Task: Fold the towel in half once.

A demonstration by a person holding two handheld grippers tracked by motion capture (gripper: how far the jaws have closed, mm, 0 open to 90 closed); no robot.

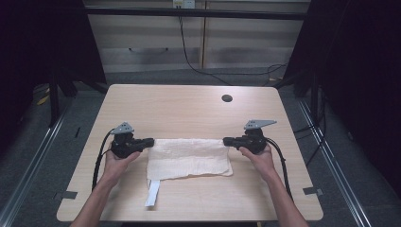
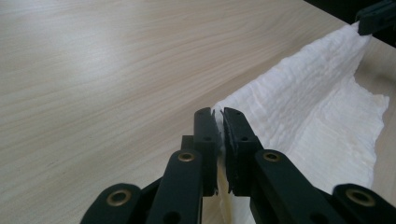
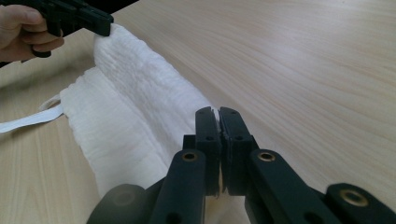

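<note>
- Cloth (image 1: 189,158): white, textured, lies near the front middle of the table (image 1: 189,104); its far edge is lifted off the surface between the two grippers.
- Left gripper (image 1: 150,141): jaws closed on the cloth's far left corner; in the left gripper view the fabric edge sits pinched between the pads (image 2: 232,135).
- Right gripper (image 1: 226,140): jaws closed on the far right corner; the right gripper view shows cloth clamped between the pads (image 3: 208,135).
- Strap (image 1: 153,193): white, runs from the cloth's near left corner toward the table's front edge, flat on the wood.
- Hole (image 1: 227,98): dark, round, in the far right part of the tabletop, well apart from the cloth.
</note>
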